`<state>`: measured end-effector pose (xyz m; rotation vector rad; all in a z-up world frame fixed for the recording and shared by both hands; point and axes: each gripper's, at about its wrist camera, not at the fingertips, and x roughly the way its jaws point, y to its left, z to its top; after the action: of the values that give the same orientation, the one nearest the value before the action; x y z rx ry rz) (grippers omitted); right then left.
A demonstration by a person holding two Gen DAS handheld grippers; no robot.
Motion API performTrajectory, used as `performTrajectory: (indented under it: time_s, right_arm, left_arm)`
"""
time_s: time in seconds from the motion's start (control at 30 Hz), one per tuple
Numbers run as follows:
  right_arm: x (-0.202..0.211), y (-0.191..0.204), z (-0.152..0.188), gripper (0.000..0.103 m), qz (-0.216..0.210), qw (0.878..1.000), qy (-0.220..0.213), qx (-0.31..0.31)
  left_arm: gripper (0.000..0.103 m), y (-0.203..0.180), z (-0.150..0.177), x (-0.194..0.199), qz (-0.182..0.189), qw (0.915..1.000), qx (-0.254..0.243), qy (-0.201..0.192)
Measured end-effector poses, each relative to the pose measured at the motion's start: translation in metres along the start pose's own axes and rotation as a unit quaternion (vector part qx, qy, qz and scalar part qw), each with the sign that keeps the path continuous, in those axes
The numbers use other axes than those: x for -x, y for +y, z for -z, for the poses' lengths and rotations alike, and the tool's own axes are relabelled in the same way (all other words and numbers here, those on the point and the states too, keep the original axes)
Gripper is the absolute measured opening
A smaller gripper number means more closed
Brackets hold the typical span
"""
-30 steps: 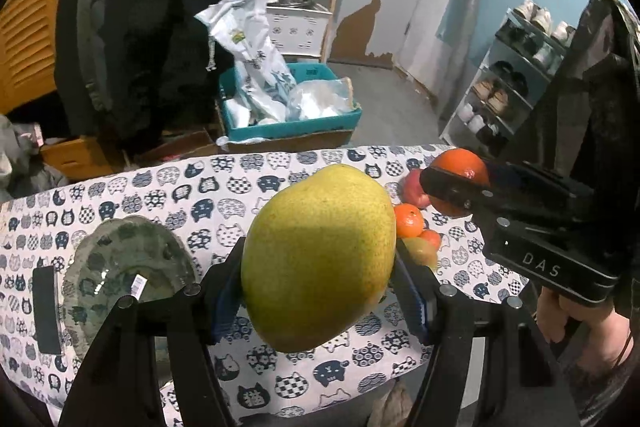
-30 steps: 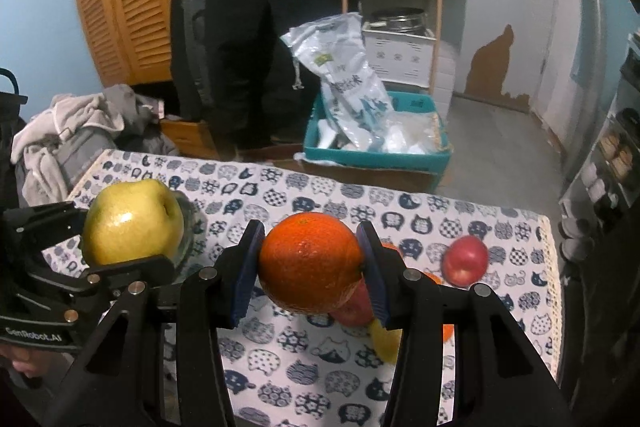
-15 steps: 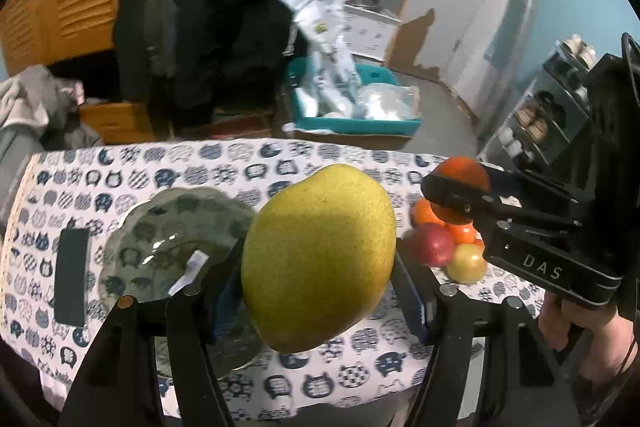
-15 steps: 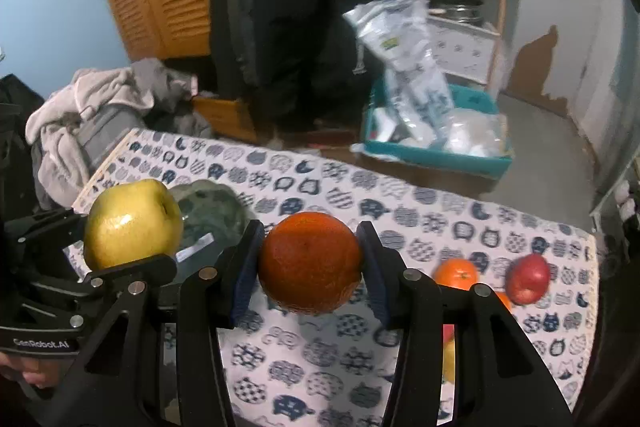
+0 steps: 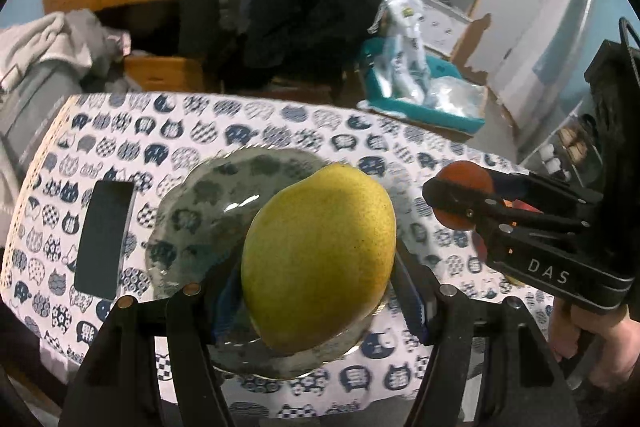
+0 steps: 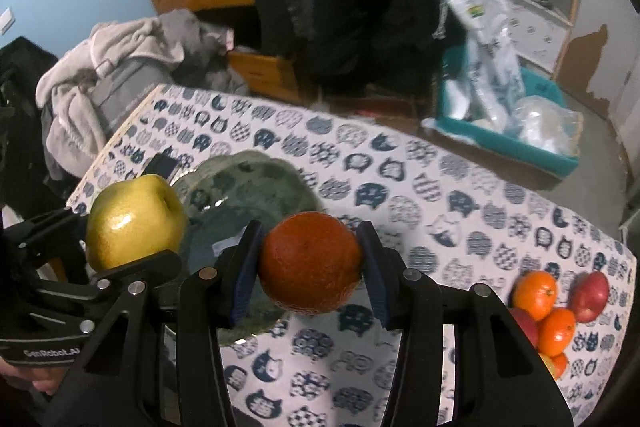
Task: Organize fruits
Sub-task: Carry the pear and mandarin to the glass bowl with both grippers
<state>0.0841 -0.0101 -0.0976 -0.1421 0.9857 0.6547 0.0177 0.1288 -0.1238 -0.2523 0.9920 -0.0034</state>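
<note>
Table [image 5: 328, 131]: cat-print cloth. Bowl [image 5: 208, 211]: glass, fragile, seemingly empty. Left gripper [image 5: 316, 291] fingers clamp the pear [image 5: 320, 259] over the bowl; probably heavy, bruisable, held at its widest. Right gripper [image 6: 310, 267] fingers clamp the orange [image 6: 310, 261] beside the bowl; likely firm, waxy.

colours, both cams
yellow-green pear [image 5: 318, 259], orange [image 6: 310, 263] showing deep orange, cloth [image 5: 248, 131] showing navy cats on white, bowl [image 5: 208, 211] looking grey-green.
</note>
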Motion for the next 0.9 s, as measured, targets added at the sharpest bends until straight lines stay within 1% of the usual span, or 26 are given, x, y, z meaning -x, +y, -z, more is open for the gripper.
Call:
performTrajectory:
  time_s: [0.2,0.4,0.5,0.6,0.9]
  right_arm:
    - [-0.037,0.018,0.004,0.047,-0.014,0.999,0.04,0.011]
    - [-0.07,0.027,0.013,0.047,-0.023,0.996,0.082,0.012]
    - [-0.081,0.029,0.016,0.047,-0.024,0.995,0.096,0.011]
    - [-0.089,0.029,0.019,0.047,-0.022,0.994,0.106,0.011]
    - [-0.103,0.027,0.028,0.047,-0.032,0.99,0.134,0.003]
  left_arm:
    - [0.069,0.021,0.009,-0.021,-0.013,0.9995,0.012,0.027]
    - [0.069,0.039,0.018,-0.039,-0.012,0.9977,0.035,0.057]
    - [0.069,0.043,0.02,-0.046,-0.02,0.9972,0.035,0.063]
    - [0.069,0.049,0.025,-0.054,-0.028,0.9959,0.04,0.077]
    - [0.069,0.055,0.035,-0.072,-0.027,0.9917,0.052,0.114]
